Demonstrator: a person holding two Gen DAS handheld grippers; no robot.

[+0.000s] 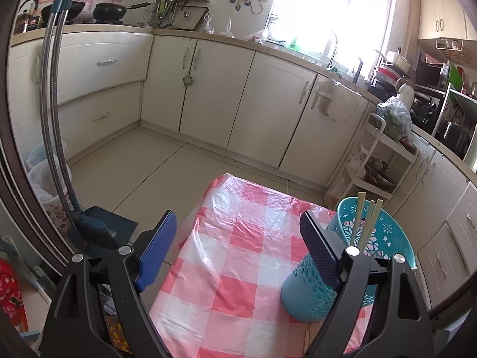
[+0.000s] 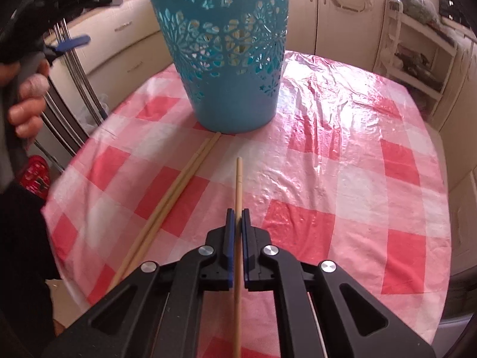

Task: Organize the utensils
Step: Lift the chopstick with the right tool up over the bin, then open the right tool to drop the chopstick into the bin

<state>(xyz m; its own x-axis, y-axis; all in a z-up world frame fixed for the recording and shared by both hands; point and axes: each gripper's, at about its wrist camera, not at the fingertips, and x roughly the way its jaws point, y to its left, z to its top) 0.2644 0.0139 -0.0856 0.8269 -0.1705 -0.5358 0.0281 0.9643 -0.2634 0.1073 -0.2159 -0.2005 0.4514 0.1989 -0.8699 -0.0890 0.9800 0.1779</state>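
A teal perforated basket (image 2: 229, 59) stands upright on the pink checked tablecloth (image 2: 342, 185). In the left wrist view the basket (image 1: 384, 241) holds three chopsticks (image 1: 368, 220) standing up in it. My right gripper (image 2: 238, 213) is shut on one wooden chopstick (image 2: 238, 179), pointing toward the basket, low over the cloth. Two more chopsticks (image 2: 176, 191) lie side by side on the cloth to its left, their far ends touching the basket's base. My left gripper (image 1: 235, 232) is open and empty, held above the table's left part, its right finger (image 1: 319, 250) beside the basket.
The table edge (image 1: 184, 238) drops to a tiled floor on the left. A dustpan and broom (image 1: 89, 223) stand by the table's left. Kitchen cabinets (image 1: 238, 98) line the far wall, and a white trolley rack (image 1: 378, 161) stands beyond the table.
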